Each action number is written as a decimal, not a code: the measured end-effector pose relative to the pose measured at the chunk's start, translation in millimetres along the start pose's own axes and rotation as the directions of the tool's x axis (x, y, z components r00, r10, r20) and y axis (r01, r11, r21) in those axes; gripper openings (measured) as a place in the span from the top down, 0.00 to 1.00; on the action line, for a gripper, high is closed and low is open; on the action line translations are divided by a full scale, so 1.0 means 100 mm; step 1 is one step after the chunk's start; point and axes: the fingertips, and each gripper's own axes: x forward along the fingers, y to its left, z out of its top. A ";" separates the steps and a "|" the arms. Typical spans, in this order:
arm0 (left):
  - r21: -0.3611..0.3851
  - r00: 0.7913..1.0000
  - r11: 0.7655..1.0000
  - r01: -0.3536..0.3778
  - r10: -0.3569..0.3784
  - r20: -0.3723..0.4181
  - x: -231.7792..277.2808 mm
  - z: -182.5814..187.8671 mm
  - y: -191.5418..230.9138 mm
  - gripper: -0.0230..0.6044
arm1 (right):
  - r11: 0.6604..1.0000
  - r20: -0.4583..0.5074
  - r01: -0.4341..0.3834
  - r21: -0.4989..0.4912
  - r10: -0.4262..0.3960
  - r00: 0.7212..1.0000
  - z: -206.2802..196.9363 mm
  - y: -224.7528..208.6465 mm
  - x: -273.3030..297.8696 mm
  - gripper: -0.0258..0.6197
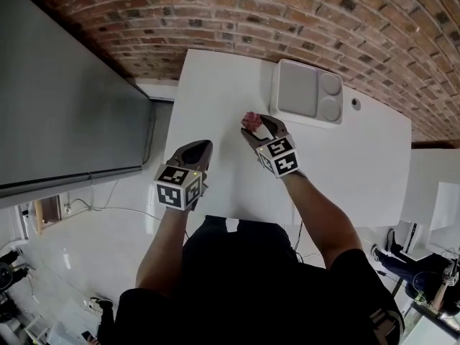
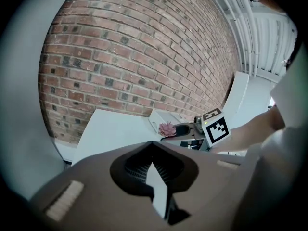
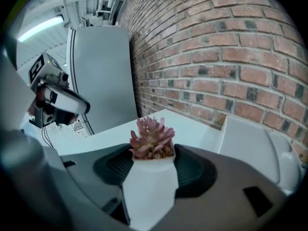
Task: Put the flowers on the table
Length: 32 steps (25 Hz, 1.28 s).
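Pink flowers (image 3: 151, 139) in a white pot (image 3: 150, 182) are clamped by the right gripper (image 1: 259, 129) over the table (image 1: 215, 85), at twelve o'clock from the person. The left gripper (image 1: 195, 152) is closed and empty. This is probably the carrying step; next, lower the pot upright and release it.

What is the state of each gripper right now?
Left gripper: jaws shut, holding nothing.
Right gripper: jaws shut on the flower pot.
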 end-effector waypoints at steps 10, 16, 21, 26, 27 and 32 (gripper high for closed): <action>-0.024 0.999 0.999 -0.039 0.039 -0.029 -0.08 -0.15 0.10 0.95 | 0.998 -0.041 0.003 -0.057 -0.005 0.999 -0.19 -0.03 0.26 0.58; -0.027 0.999 0.999 -0.044 0.043 -0.028 -0.10 -0.15 0.15 0.95 | 0.997 -0.059 -0.003 -0.076 -0.001 0.998 -0.28 -0.02 0.36 0.58; -0.033 0.998 0.998 -0.051 0.050 -0.034 -0.14 -0.20 0.17 0.95 | 0.996 -0.058 0.010 -0.088 -0.015 0.998 -0.31 -0.02 0.38 0.58; -0.042 0.997 0.997 -0.060 0.058 -0.049 -0.20 -0.29 0.19 0.95 | 0.996 -0.072 0.016 -0.090 -0.023 0.997 -0.38 -0.02 0.42 0.58; -0.043 0.997 0.997 -0.062 0.059 -0.050 -0.21 -0.30 0.19 0.95 | 0.995 -0.074 0.016 -0.095 -0.023 0.997 -0.39 -0.02 0.42 0.58; -0.039 0.997 0.997 -0.060 0.058 -0.059 -0.26 -0.36 0.17 0.95 | 0.994 -0.073 0.017 -0.104 -0.024 0.997 -0.44 0.00 0.43 0.58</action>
